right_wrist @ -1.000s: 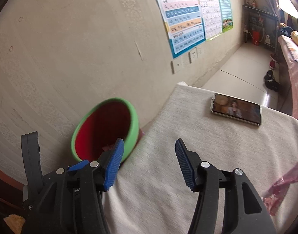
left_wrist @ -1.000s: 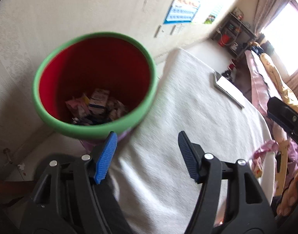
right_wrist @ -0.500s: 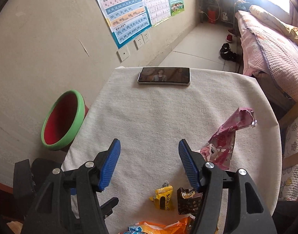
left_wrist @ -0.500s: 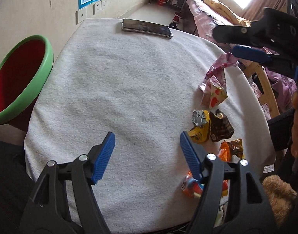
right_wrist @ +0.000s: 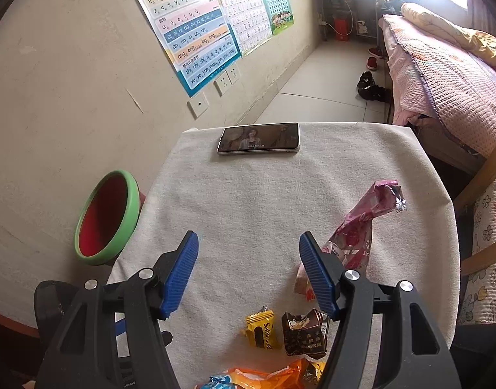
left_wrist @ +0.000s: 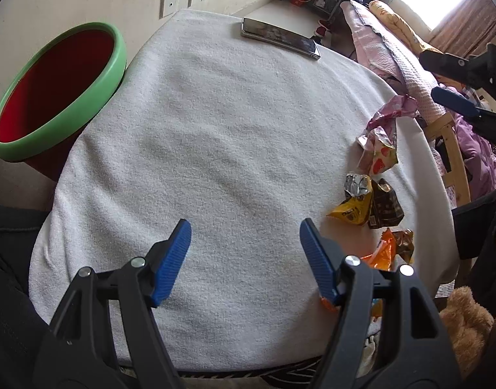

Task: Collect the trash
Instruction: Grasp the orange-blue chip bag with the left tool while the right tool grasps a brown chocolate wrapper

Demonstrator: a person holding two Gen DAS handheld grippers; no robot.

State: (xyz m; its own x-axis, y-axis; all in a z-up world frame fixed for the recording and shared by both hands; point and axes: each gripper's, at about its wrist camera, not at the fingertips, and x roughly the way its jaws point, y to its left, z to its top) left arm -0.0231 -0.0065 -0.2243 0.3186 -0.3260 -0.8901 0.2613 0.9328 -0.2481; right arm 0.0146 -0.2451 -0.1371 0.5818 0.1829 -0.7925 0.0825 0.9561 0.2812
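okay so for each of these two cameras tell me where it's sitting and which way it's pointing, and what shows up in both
Left wrist: sits on the left gripper, above the near table edge, facing across the white cloth toward the phone; its open blue fingers show, plus the right gripper at the right edge.
Right wrist: sits on the right gripper, looking down the table toward the wall posters; its open fingers show.
Shared: phone, green-rimmed red bin, pink wrapper, yellow wrapper, brown wrapper.
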